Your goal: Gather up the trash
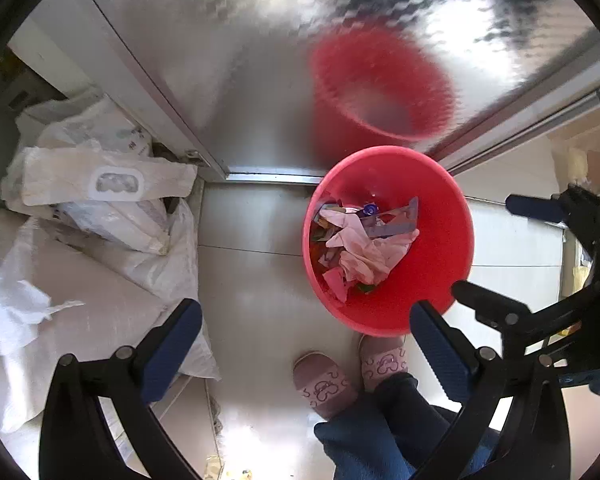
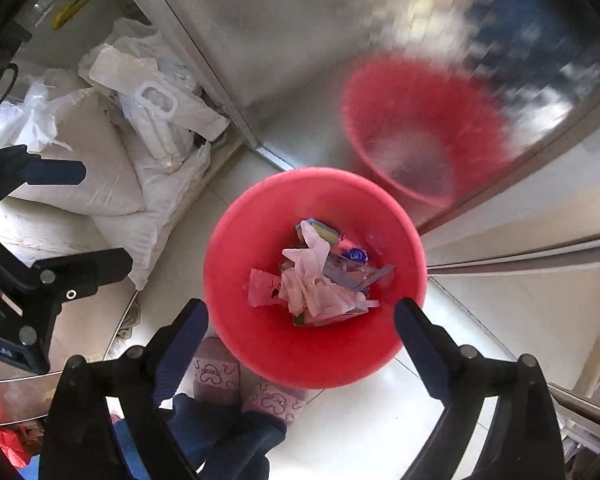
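Note:
A red bin (image 1: 450, 248) stands on the pale floor, part full of trash (image 1: 364, 252): crumpled pink paper, bluish wrappers and a small blue cap. My left gripper (image 1: 306, 332) points down over the floor just left of the bin, open and with nothing in it. In the right wrist view the bin (image 2: 240, 280) is directly below. My right gripper (image 2: 300, 332) hangs over its near rim, open and holding nothing. The pile of trash (image 2: 320, 280) lies at the bottom. Each gripper also shows in the other's view: the right gripper (image 1: 496, 248) and the left gripper (image 2: 84, 220).
White sacks and plastic packs (image 1: 100, 208) are heaped at the left against a wall. A frosted glass door (image 1: 260, 60) with a metal track stands behind the bin and mirrors it. A person's feet in pink slippers (image 1: 324, 384) stand right by the bin's near side.

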A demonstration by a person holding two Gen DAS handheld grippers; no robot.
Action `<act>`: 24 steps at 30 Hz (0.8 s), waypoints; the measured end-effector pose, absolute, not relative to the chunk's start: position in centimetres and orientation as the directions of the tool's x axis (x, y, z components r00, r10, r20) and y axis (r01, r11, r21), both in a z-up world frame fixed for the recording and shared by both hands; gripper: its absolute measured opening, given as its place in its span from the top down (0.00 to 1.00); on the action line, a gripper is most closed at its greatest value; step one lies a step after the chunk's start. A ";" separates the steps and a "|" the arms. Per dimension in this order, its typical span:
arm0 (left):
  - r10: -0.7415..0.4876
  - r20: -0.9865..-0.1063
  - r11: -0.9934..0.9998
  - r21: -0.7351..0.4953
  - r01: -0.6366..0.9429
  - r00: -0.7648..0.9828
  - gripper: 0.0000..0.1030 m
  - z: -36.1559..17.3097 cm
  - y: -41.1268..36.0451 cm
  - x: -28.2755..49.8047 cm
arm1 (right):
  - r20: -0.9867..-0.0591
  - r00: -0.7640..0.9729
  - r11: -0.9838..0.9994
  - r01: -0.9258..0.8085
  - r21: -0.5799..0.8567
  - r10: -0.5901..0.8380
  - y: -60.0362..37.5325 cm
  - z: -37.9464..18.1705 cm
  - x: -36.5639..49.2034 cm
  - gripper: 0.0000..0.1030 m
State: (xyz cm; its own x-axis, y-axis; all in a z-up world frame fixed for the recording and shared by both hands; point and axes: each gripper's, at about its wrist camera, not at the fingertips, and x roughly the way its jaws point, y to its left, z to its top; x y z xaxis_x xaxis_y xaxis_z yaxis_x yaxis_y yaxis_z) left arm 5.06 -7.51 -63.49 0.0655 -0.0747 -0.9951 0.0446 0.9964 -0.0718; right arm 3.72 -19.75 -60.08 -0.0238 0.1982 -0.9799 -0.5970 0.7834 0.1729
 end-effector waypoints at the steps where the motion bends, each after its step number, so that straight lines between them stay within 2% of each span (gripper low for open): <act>1: -0.066 -0.995 0.997 -0.063 0.050 0.069 0.00 -62.8 -7.6 4.9 | -0.979 -0.018 0.783 -0.597 0.172 0.201 -19.9 -59.4 3.7 0.07; 9: -0.056 -0.991 0.997 -0.050 0.052 0.123 0.00 -53.4 -7.8 3.8 | -0.977 0.024 0.779 -0.608 0.154 0.213 -20.5 -51.2 3.8 0.02; 13: -0.019 -0.984 0.999 -0.010 0.052 0.178 0.00 -46.5 -8.1 2.8 | -0.972 0.067 0.778 -0.613 0.139 0.227 -20.8 -44.6 3.3 0.01; 24: 0.000 -0.946 1.000 -0.010 -0.029 0.325 0.00 -27.3 -7.3 -1.6 | -0.950 0.166 0.776 -0.621 0.109 0.266 -21.2 -26.3 2.0 0.01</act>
State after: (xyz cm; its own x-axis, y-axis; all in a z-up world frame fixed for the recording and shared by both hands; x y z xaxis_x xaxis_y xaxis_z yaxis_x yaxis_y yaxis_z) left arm -1.60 -7.31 -27.25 0.3248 0.0000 -0.9458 -0.0294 0.9995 -0.0101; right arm 1.99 -21.20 -26.33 0.1660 0.2658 -0.9496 -0.6208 0.7764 0.1088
